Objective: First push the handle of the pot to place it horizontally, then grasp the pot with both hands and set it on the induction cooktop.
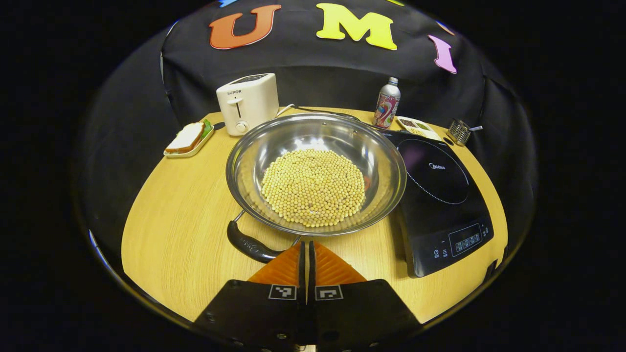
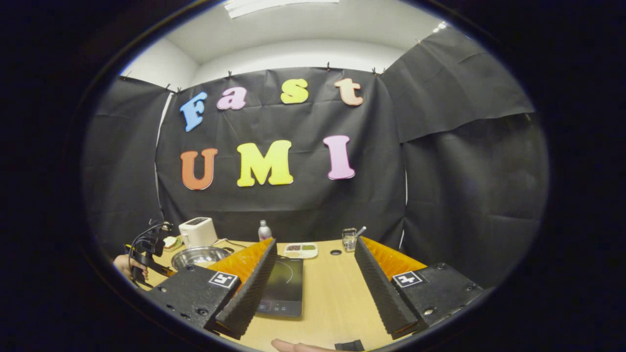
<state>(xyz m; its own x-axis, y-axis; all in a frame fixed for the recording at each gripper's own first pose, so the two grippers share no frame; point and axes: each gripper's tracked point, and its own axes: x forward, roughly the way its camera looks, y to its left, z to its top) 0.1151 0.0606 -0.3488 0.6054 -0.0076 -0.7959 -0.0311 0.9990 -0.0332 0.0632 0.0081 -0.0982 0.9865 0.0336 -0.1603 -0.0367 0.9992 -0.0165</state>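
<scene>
A wide steel pot (image 1: pixel 386 161) holding soybeans (image 1: pixel 313 186) sits mid-table. Its black handle (image 1: pixel 247 243) lies slanted at the near rim, left of centre. My left gripper (image 1: pixel 307 244) is shut with nothing between its fingers, its tips just right of the handle's end; contact is unclear. The black induction cooktop (image 1: pixel 440 205) lies directly right of the pot. In the right gripper view, my right gripper (image 2: pixel 315 242) hovers open above the table's near side, over the cooktop (image 2: pixel 283 288), with the pot (image 2: pixel 198 255) farther left and the left gripper (image 2: pixel 144 254) in a hand beside it.
A white toaster (image 1: pixel 247 102) and a sandwich on a plate (image 1: pixel 188 139) stand at the back left. A bottle (image 1: pixel 387 103), a small food tray (image 1: pixel 415 127) and a metal basket (image 1: pixel 459 131) line the back right. A fingertip (image 2: pixel 293 346) shows at the near table edge.
</scene>
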